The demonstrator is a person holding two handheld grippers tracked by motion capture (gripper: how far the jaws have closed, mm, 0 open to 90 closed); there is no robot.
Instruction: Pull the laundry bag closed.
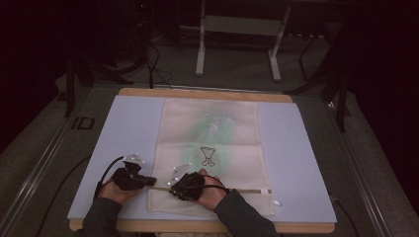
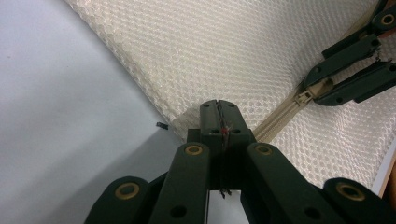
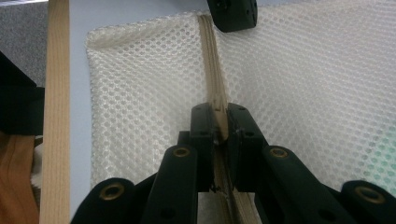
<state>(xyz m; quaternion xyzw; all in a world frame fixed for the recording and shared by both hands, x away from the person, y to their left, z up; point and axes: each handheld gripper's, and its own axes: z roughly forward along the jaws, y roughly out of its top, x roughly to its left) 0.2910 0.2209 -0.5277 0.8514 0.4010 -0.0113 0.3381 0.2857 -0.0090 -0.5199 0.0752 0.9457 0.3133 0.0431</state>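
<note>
Both tools closed, left tool [image 2: 219,122] pinching mesh bag [image 2: 243,56] edge, right tool [image 3: 221,126] (zipper pull [image 3: 219,119]).

Lab or recording studio setup, not a home. Dark room, only the work area lit. Wooden-edged counter [image 1: 207,93] covered with a plain pale blue mat [image 1: 123,133], sitting on a larger grey platform with metal rails [image 1: 42,165] along the sides. Grey carpet floor behind, with loose black cables [image 1: 155,66] running across it and the white metal legs of a stand [image 1: 200,54] or bench. Dark equipment and black tripod-like legs [image 1: 341,106] at the edges, details too dim to tell. A person works with a cabled hand-held gripper [image 1: 148,180] in each hand, each carrying its own camera: a data-collection rig.
</note>
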